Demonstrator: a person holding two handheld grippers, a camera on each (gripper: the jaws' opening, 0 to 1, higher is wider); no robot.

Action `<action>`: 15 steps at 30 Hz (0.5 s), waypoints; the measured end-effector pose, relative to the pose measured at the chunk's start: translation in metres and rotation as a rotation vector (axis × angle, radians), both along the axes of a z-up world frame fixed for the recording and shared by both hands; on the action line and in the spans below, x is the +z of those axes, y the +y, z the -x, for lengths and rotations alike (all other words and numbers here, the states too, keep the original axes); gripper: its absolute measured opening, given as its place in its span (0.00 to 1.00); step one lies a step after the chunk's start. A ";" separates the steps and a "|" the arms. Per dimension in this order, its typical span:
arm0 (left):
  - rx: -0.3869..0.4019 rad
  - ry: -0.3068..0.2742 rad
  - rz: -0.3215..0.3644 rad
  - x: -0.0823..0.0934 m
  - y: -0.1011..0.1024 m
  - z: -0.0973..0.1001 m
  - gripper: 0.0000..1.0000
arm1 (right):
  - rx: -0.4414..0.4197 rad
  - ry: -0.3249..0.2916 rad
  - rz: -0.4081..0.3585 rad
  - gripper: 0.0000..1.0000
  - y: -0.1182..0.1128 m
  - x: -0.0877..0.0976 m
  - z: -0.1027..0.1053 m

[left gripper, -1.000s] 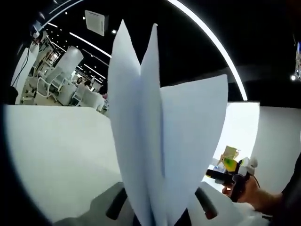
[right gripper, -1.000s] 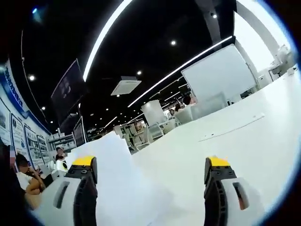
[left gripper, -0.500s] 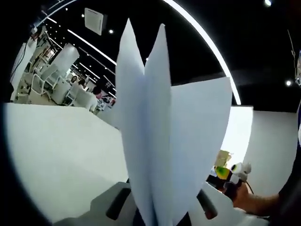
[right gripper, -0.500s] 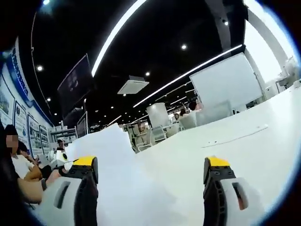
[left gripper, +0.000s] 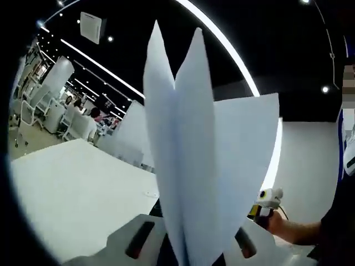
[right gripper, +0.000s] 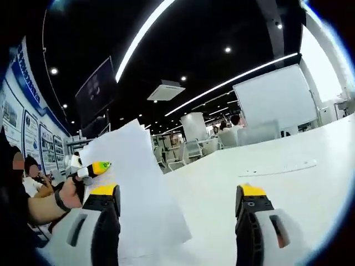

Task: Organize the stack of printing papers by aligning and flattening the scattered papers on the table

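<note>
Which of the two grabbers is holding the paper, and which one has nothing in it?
The left gripper holds the paper: its jaws are shut on the white sheets, which stand up fanned out. The right gripper has its yellow-tipped jaws wide apart, holding nothing.

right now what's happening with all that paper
A person is tidying printing paper with a handheld gripper in each hand. The left gripper is shut on a fanned bunch of white sheets, held upright above the white table. The right gripper is open, jaws apart beside the sheets and gripping nothing.
</note>
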State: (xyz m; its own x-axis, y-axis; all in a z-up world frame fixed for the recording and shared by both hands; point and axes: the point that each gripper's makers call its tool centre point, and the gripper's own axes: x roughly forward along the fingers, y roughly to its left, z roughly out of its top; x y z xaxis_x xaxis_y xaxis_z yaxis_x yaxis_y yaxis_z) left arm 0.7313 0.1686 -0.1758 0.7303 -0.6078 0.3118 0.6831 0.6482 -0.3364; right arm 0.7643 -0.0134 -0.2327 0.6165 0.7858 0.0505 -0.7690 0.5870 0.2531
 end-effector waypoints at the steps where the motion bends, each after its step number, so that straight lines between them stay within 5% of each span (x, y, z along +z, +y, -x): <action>1: -0.017 -0.013 -0.009 0.005 -0.003 0.001 0.06 | 0.023 0.003 0.000 0.80 0.001 0.004 0.002; 9: -0.168 -0.128 -0.120 0.039 -0.037 0.010 0.06 | 0.148 -0.065 0.026 0.78 0.008 0.037 0.016; 15: -0.282 -0.135 -0.134 0.053 -0.063 0.015 0.06 | 0.209 -0.121 0.071 0.77 0.011 0.055 0.022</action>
State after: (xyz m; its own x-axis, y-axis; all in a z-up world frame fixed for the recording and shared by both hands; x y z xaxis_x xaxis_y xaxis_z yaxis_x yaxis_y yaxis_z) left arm 0.7167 0.1053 -0.1223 0.4853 -0.8219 0.2982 0.8743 0.4598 -0.1555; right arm 0.7425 -0.0025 -0.1773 0.4326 0.8999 0.0545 -0.8979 0.4247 0.1159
